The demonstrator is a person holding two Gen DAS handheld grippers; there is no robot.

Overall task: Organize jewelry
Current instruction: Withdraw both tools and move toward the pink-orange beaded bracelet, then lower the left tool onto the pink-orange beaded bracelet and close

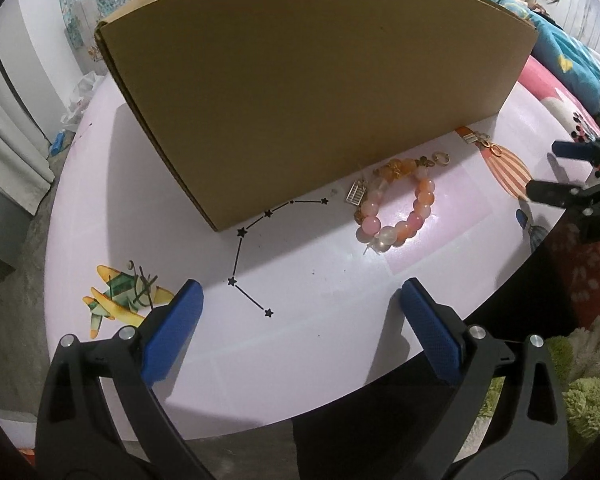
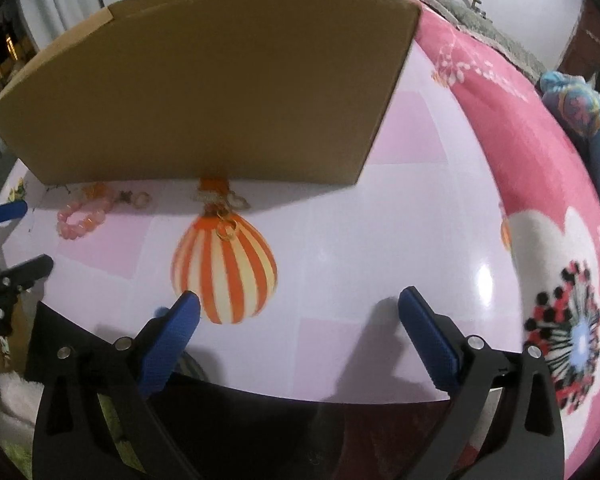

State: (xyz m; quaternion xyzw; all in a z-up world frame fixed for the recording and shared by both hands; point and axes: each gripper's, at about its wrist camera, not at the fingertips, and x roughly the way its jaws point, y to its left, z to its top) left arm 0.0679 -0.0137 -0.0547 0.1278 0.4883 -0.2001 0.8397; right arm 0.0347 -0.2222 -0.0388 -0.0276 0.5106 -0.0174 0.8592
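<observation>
While both grippers hang wide apart and grasp nothing, the jewelry lies ahead of them along the foot of the box (image 1: 308, 80), which serves as the landmark.

Item 1, bracelet (image 1: 396, 212): pink and orange beads, a closed loop lying flat on the table (image 1: 308, 344), just in front of the box's near wall, toward its right end in the left wrist view. It lies ahead and to the right of the left gripper (image 1: 300, 304), well apart from it.

Item 2, small gold charms and a ring (image 1: 442, 159): touching or just beside the bracelet, against the box wall.

Item 3, gold chain piece (image 2: 222, 210): at the foot of the box, mid-wall in the right wrist view, its long axis running out from the wall toward the right gripper (image 2: 298, 306). Judged nearer that gripper than the left.

Container, box: cardboard, open-topped; its inside is hidden, so contents cannot be told.

Judgement: no piece is stowed in view; sorting looks barely begun.
</observation>
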